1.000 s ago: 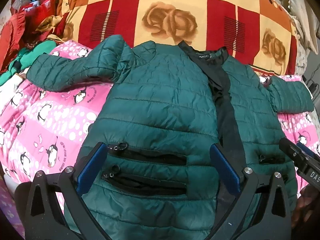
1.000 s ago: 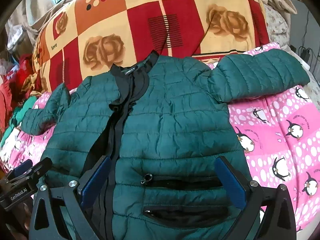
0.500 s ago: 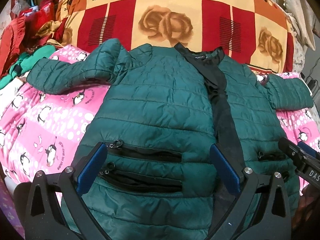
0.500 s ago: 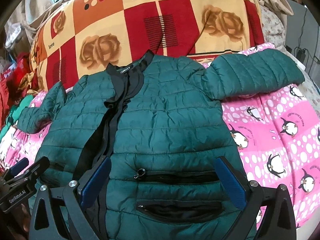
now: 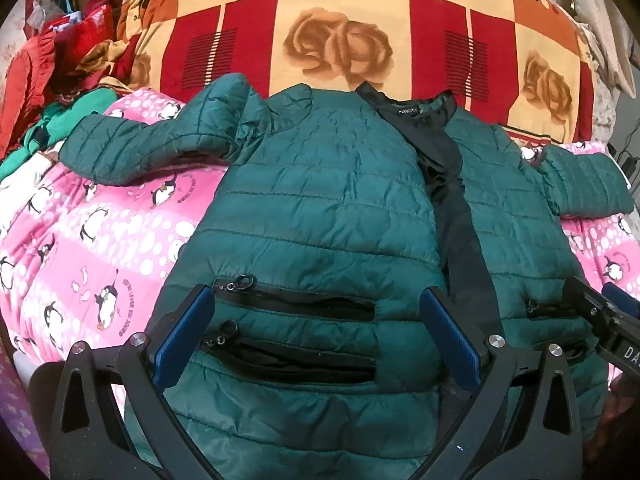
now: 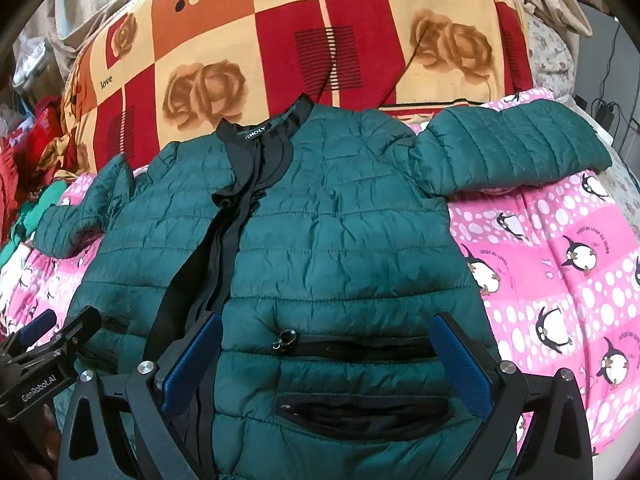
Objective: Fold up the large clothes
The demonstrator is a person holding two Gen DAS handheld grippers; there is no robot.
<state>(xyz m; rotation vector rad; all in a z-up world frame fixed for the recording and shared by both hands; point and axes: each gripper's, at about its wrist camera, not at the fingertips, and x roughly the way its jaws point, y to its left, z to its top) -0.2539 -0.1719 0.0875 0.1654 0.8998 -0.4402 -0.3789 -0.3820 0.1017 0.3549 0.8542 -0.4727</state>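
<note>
A dark green quilted jacket (image 5: 320,208) lies front up and spread flat on a pink penguin blanket (image 5: 100,248), collar away from me, both sleeves out to the sides. It also shows in the right wrist view (image 6: 340,248). Its black front placket (image 5: 456,216) runs down the middle. My left gripper (image 5: 316,332) is open above the jacket's left pockets, holding nothing. My right gripper (image 6: 328,360) is open above the right pockets, holding nothing. The right gripper's tip shows at the edge of the left wrist view (image 5: 600,320), and the left gripper's tip shows in the right wrist view (image 6: 52,344).
A red, orange and cream rose-patterned blanket (image 5: 340,36) rises behind the jacket. A heap of red and green clothes (image 5: 60,80) lies at the far left. Cables (image 6: 604,100) hang at the far right.
Both grippers have drawn back slightly toward the jacket's hem, so the jacket sits a little farther away in each view. The jaws stay open and the jacket has not moved.
</note>
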